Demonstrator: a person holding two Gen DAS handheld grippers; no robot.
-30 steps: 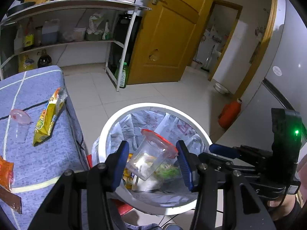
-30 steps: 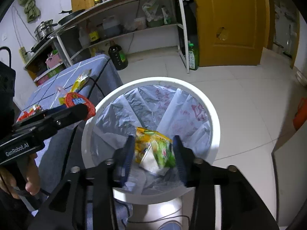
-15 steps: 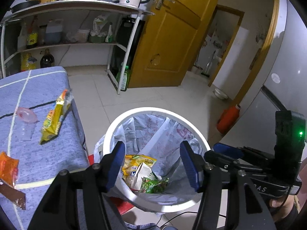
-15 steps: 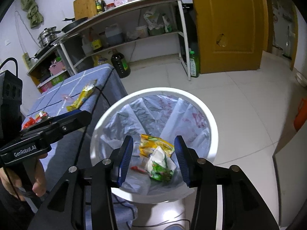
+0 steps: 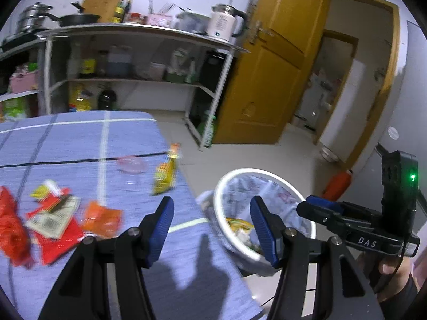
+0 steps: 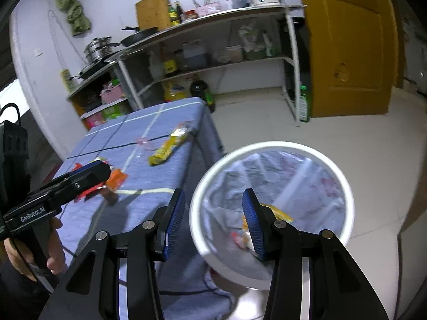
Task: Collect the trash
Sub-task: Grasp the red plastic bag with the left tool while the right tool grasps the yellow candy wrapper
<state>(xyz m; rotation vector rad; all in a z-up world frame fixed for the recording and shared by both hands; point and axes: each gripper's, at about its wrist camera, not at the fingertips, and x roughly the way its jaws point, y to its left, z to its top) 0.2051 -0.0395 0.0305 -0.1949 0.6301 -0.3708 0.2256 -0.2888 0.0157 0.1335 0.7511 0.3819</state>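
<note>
Motion blur across both views; print on all wrappers unreadable. Bin contents partly hidden behind the right finger in each view: only a yellow wrapper [image 6: 277, 214] and pale scraps discernible at the bottom of the liner. Clear plastic cup [image 5: 132, 164] faint against the cloth, outline hard to trace. Red mesh bag [image 5: 10, 229] cut off at the left border of the left wrist view.

Table [image 5: 80, 138] covered in blue checked cloth, right edge just beside the white trash bin [image 6: 344, 186], rim lower than the tabletop. Bare tiled floor [image 6: 267, 122] beyond the bin toward the yellow door [image 6: 347, 48]. Metal shelf rack [image 6: 213, 61] behind the table, well apart from both grippers.

Trash remaining on the table: yellow snack wrapper [image 5: 164, 174] near the right edge, cup just left of it, orange packet [image 5: 102, 217] nearer the camera, red and white wrappers [image 5: 53, 226] beside the mesh bag.

Left gripper [image 5: 210, 229]: jaws spread wide, nothing between the blue pads [image 5: 160, 229], positioned above the table's right edge with the right finger over the bin rim.

Right gripper [image 6: 210, 224]: jaws likewise wide apart and empty, straddling the bin's left rim, right finger over the liner, left finger over the table corner.
</note>
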